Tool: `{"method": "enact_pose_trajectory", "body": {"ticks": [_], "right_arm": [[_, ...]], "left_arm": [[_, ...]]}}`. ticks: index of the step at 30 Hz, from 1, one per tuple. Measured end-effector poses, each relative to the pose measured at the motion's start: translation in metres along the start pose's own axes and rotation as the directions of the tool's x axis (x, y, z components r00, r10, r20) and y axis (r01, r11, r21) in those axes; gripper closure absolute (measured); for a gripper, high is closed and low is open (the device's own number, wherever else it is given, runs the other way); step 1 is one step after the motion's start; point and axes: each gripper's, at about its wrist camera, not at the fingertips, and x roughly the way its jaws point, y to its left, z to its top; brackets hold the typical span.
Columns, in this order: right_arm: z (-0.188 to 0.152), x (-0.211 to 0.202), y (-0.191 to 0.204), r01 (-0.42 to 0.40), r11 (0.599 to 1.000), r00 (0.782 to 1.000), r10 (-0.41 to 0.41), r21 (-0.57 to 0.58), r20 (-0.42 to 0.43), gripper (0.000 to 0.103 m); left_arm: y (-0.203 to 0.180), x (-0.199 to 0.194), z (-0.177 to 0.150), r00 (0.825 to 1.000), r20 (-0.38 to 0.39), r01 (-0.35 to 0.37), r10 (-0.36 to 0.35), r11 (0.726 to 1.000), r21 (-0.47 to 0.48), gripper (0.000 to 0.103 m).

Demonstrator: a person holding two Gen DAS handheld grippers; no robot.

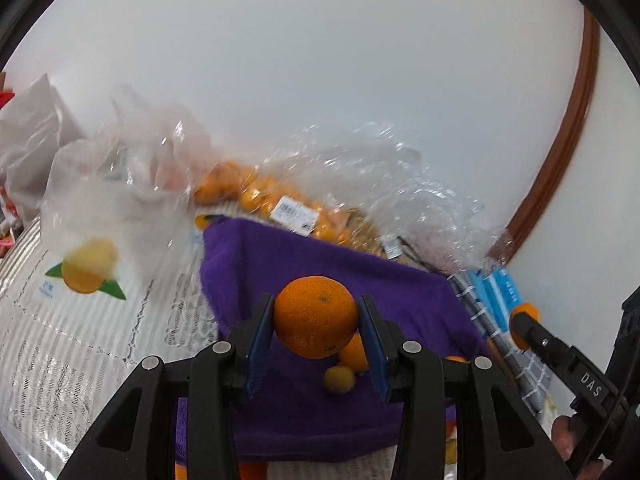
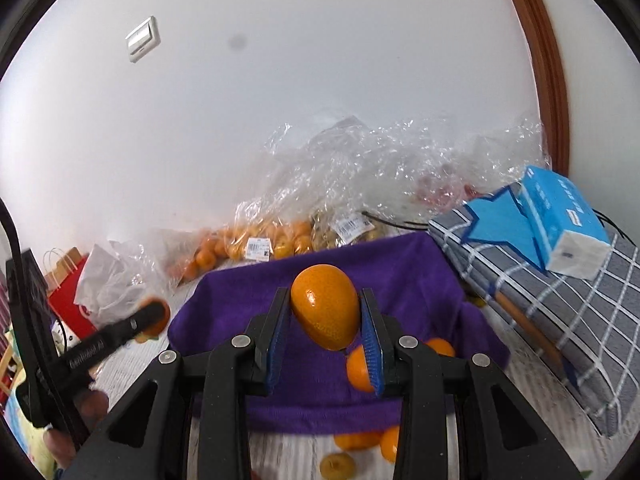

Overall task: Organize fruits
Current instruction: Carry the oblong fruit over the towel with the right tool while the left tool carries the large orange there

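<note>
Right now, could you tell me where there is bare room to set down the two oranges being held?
Free: the purple cloth towards its far edge, short of the bagged oranges. Crowded: loose oranges below the right gripper, and the tissue box on the checked cushion.

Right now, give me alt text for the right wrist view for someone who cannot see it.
The right gripper is clamped on an orange above a purple cloth where more oranges lie. Behind it are clear bags of oranges; a blue tissue pack sits right, and the left gripper holds another orange at left.
</note>
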Motion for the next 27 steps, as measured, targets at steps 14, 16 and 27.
{"method": "enact_pose_trajectory", "body": {"ticks": [14, 16, 27], "right_arm": [[-0.019, 0.029, -0.016, 0.028, 1.000, 0.998, -0.028, 0.005, -0.056, 0.069], [-0.020, 0.029, -0.017, 0.026, 1.000, 0.998, -0.026, 0.005, -0.063, 0.069], [-0.026, 0.034, -0.001, 0.073, 0.992, 0.994, -0.081, -0.100, -0.072, 0.069]], "left_arm": [[-0.007, 0.019, -0.009, 0.999, -0.010, -0.047, 0.047, 0.998, 0.048, 0.063], [-0.005, 0.021, -0.010, 0.999, -0.014, -0.048, 0.049, 0.998, 0.044, 0.063], [0.009, 0.023, -0.007, 0.999, -0.029, -0.034, 0.033, 0.999, -0.021, 0.063]]}}
